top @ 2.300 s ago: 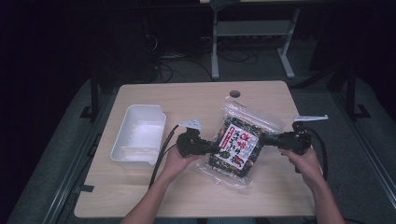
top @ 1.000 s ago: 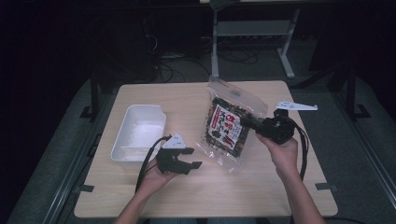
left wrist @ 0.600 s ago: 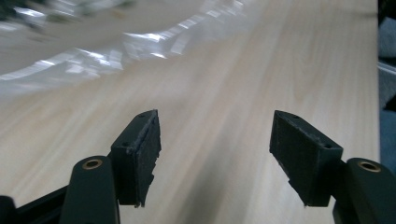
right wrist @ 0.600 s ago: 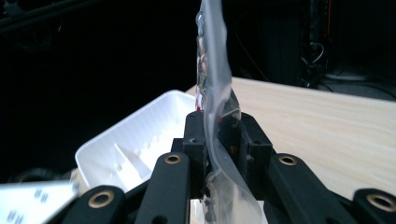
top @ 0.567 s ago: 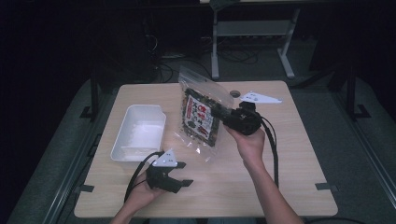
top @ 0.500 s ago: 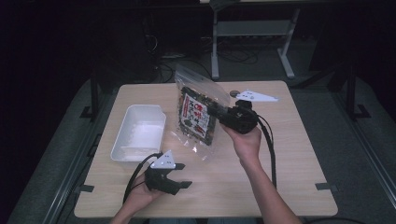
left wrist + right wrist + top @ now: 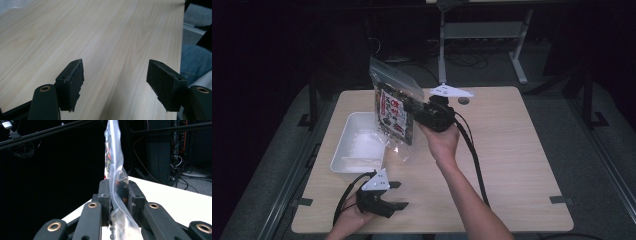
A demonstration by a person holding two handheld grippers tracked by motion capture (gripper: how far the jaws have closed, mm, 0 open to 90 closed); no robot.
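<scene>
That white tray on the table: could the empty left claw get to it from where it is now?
Probably yes. The left claw is open and holds nothing, and bare tabletop lies between it and the white tray. The snack bag hangs from the right claw, above that path.

Table: a light wood-grain top with rounded corners is seen from above; it is set on a dark frame over a grey floor; its bare grain is also seen in the left gripper view.
Tray: a white rectangular tray is laid on the table's left part, near the left edge; its long side is run along that edge; something pale is seen inside, too blurred to be told.
Disc: a small dark round spot is seen on the top near the far edge; whether it is a hole or a lying thing cannot be told.
Right half: bare wood is shown.
</scene>
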